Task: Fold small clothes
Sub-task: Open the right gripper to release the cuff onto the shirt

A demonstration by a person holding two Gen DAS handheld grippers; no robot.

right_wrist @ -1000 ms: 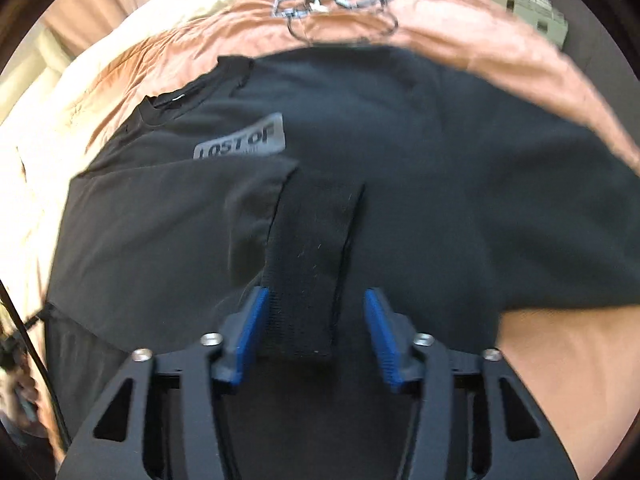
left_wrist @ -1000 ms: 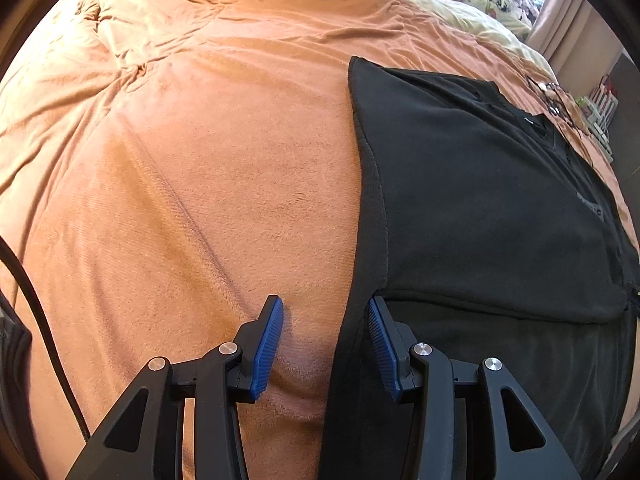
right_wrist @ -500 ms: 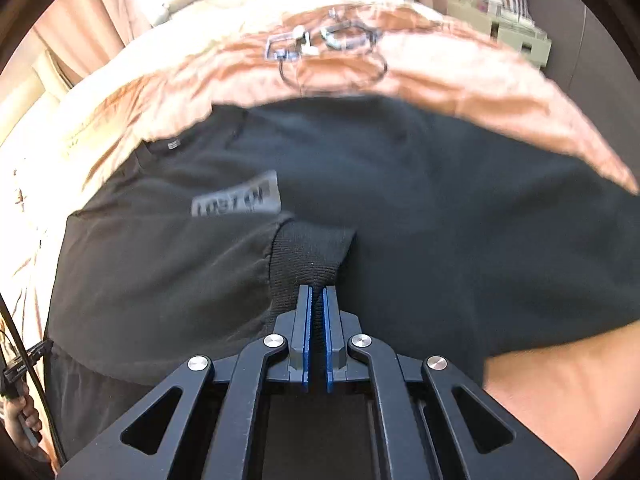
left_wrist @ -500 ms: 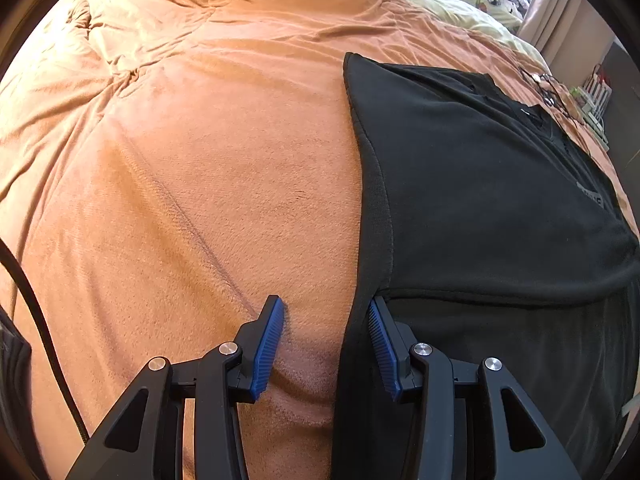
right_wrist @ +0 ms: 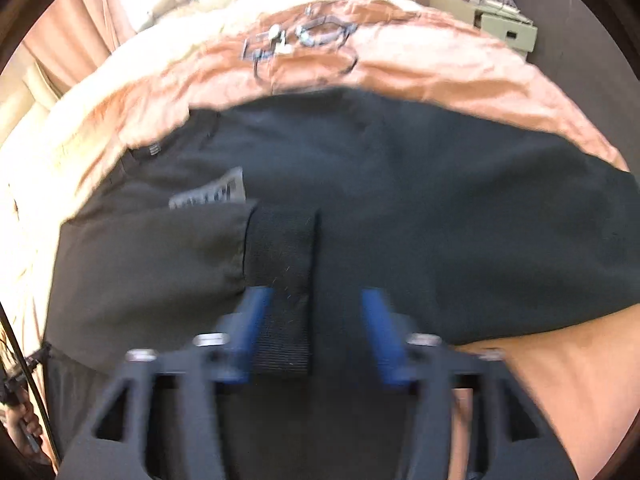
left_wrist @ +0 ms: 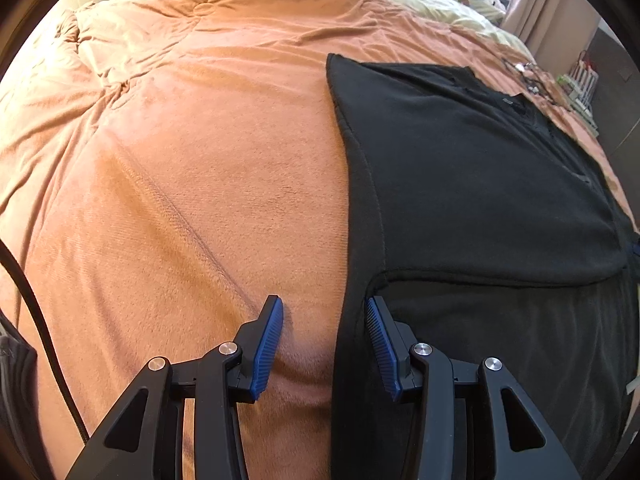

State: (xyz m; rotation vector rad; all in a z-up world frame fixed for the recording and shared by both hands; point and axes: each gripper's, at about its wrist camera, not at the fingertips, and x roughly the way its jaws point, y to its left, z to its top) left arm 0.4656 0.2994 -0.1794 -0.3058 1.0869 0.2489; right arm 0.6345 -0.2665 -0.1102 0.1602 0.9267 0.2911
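Black fabric fills much of both views: one black sweatshirt (left_wrist: 480, 184) lies spread flat on one orange blanket (left_wrist: 180, 160) that covers the bed. In the left wrist view the garment takes the right half of the frame, its side edge running from upper centre down to the bottom. In the right wrist view it spans the middle of the frame, with one grey printed label (right_wrist: 212, 194) left of centre and one sleeve folded across the body, ending in one ribbed cuff (right_wrist: 282, 264) at lower centre.

Two grippers show, one per view, each with two blue pads. The left gripper (left_wrist: 324, 340) sits at the bottom centre of its frame, angled steeply down at the bed, jaws apart. The sweatshirt's side edge runs between the jaws, close to the right-hand pad, while the left-hand pad stands over bare blanket; neither pad visibly presses the cloth. The right gripper (right_wrist: 316, 336) is blurred at the bottom of its frame, pointing down at the garment. Its jaws have just been opening and stand apart, with the ribbed cuff lying between them, nearer the left-hand pad, which overlaps its edge.

One tangle of thin wire hangers (right_wrist: 300, 40) rests on the blanket at top centre of the right wrist view, apart from the sweatshirt's far edge.
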